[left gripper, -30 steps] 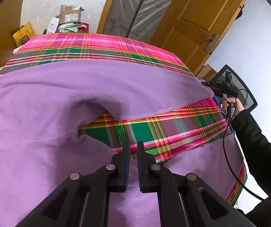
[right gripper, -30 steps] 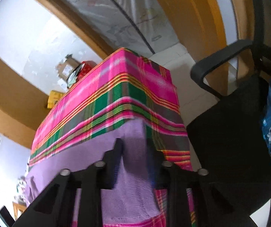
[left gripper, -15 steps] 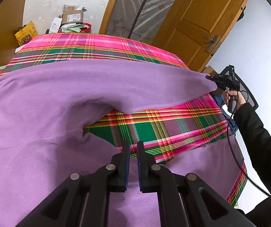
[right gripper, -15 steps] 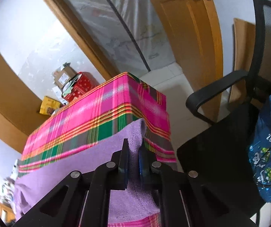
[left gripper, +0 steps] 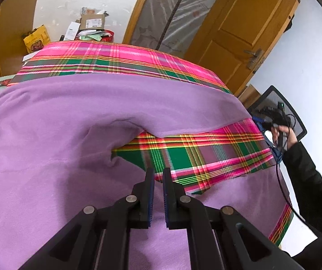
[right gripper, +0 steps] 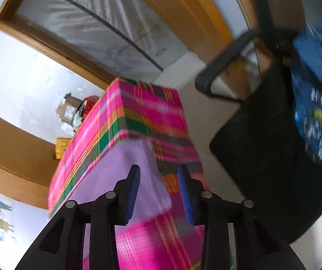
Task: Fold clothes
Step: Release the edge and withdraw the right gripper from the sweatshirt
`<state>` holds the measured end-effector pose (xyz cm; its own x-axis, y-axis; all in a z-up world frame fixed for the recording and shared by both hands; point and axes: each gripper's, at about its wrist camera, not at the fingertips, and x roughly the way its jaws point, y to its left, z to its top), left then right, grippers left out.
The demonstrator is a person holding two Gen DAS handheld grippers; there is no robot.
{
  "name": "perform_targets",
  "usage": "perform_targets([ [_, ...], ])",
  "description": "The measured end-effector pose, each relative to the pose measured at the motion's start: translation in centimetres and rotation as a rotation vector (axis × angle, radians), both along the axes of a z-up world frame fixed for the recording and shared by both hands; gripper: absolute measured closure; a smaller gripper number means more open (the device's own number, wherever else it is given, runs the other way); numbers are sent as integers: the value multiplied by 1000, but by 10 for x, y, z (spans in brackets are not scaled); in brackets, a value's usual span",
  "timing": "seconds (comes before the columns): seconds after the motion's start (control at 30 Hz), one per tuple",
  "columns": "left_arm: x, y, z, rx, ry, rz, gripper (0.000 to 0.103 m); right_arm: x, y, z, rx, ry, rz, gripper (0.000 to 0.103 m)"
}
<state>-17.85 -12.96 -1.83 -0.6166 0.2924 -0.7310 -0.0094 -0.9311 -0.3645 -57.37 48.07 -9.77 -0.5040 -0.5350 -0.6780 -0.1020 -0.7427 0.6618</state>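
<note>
1. a purple garment (left gripper: 75, 121) lies spread over a table draped in a pink-and-green plaid cloth (left gripper: 120, 56), with one strip folded across the far part and a bare patch of plaid showing between that strip and the nearer fabric.
2. in the left wrist view the left gripper (left gripper: 158, 175) hovers over the near purple fabric at the edge of the plaid patch, its jaws nearly pressed together with a thin gap; whether any cloth is pinched there cannot be made out.
3. the right gripper (right gripper: 158, 186) stands spread, its blue pads on either side of the garment's end where it hangs over the table's corner, not pressing it; its jaws have just been opening.
4. half a second ago those jaws were clamped on that purple end; it now lies loose on the table.
5. the right wrist view is motion-blurred, so the chair (right gripper: 262, 135) and the blue printed fabric (right gripper: 314, 103) on it are hard to read.
6. a hand (left gripper: 284, 135) and dark sleeve (left gripper: 307, 180) enter at the left view's right edge, cut off.
</note>
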Motion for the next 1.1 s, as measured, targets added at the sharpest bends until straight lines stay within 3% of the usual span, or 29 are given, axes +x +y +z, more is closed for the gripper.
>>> perform_targets([
  [0.2,16,-13,0,-11,-5,43,97,18,-10,-17,-148,-48,32,67],
  [0.33,37,-33,-1,-22,-9,114,97,15,-23,-3,-74,7,44,95],
  [0.57,73,-82,-7,-26,-27,267,97,10,-22,8,110,15,-29,95],
  [0.63,84,-95,-7,-29,-24,308,97,13,-17,9,199,-9,-92,92],
  [0.67,88,-100,-7,-29,-21,325,97,16,-15,10,209,-15,-116,92],
  [0.73,96,-108,-6,-27,-15,355,96,26,-12,19,206,-2,-139,82],
  [0.77,100,-112,-6,-26,-12,369,96,35,-16,29,210,41,-134,79],
  [0.83,102,-115,-4,-27,-2,376,93,55,-38,53,221,142,-76,63],
  [0.97,85,-104,2,-36,15,330,85,103,-111,90,235,295,160,63],
  [1.1,45,-71,10,-92,48,206,82,157,-200,97,273,353,420,63],
])
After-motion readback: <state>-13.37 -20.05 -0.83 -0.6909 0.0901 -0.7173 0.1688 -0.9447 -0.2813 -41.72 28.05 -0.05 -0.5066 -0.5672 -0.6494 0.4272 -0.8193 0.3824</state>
